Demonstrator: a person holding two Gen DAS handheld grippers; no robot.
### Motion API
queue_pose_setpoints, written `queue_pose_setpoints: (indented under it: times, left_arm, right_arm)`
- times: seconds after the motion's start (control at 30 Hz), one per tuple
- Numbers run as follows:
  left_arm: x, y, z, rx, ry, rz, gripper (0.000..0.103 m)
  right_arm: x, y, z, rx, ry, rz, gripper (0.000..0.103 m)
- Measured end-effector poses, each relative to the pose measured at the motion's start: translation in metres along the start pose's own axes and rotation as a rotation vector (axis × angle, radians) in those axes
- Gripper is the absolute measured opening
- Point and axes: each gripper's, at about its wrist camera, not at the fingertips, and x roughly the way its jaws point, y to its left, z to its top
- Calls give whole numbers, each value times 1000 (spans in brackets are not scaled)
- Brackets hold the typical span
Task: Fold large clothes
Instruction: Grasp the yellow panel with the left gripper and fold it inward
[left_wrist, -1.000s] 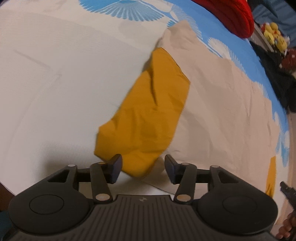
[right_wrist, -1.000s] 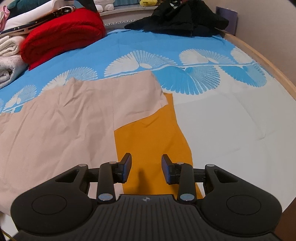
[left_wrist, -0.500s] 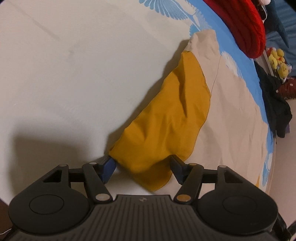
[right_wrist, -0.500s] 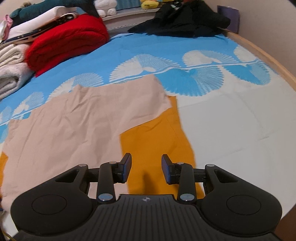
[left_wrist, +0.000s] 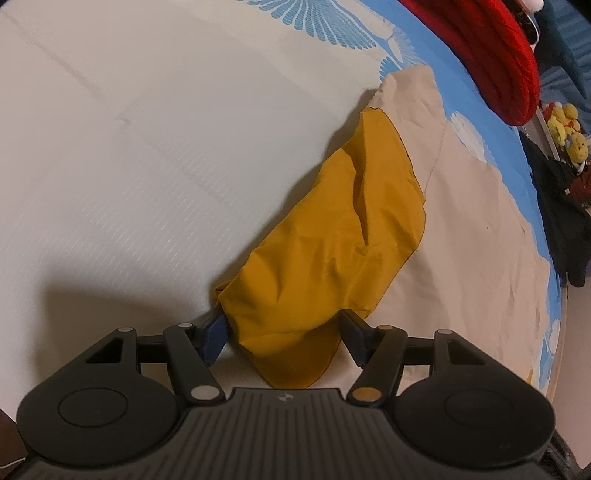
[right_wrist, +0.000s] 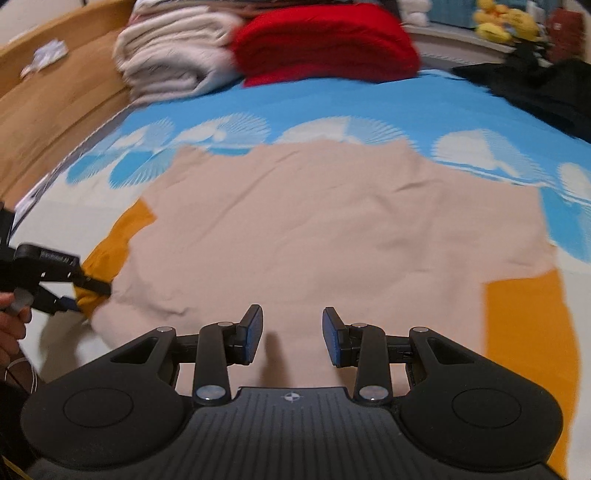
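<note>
Each gripper (left_wrist: 282, 338) (right_wrist: 291, 334) is matte black with a ribbed centre plate, round side discs, silver pivot screws and blue-faced finger pads (right_wrist: 332, 341).

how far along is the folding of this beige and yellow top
Early. Done: the beige body lies spread flat on the bed sheet. In hand: the left gripper straddles the bunched end of one mustard sleeve, jaws not visibly pinching it. Left: the other sleeve lies flat, the right gripper hovers empty, and no body fold shows.
</note>
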Motion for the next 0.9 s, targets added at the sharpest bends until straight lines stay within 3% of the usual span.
queue_pose_setpoints:
  times: [0.2, 0.33, 0.43, 0.57, 0.63, 0.67, 0.7, 0.73, 0.83, 0.87, 0.9]
  left_arm:
    - [-1, -3, -3, -16, -16, 22, 70]
    - [-4, 4, -2, -59, -10, 4, 71]
    - [-4, 12, 1, -105, 2, -32, 78]
    - [-3, 7, 4, -64, 3, -30, 80]
    - [-3, 4, 6, -45, -7, -47, 68]
    - [-4, 3, 7, -41, -5, -74, 47]
    - [-6, 2, 8, -39, -3, -106, 34]
    - [-10, -1, 9, -12, -6, -128, 30]
    - [-22, -11, 11, 79, -23, -235, 28]
    - [-22, -10, 12, 81, -16, -266, 32]
    - [-18, -7, 15, 77, -2, -269, 45]
  right_arm:
    - [53, 18, -3, -60, 157, -146, 45]
    - [71, 25, -2, -71, 196, -192, 45]
    - [79, 28, 1, -57, 210, -211, 45]
    - [88, 28, 2, -41, 216, -226, 47]
    - [91, 31, 2, -34, 218, -227, 47]
    - [92, 31, 3, -28, 220, -226, 47]
    - [92, 30, 4, -24, 222, -225, 47]
    - [93, 30, 5, -20, 225, -223, 47]
    - [93, 26, 7, -12, 234, -214, 47]
    - [94, 23, 8, -8, 238, -212, 47]
    - [94, 23, 9, -5, 242, -210, 47]
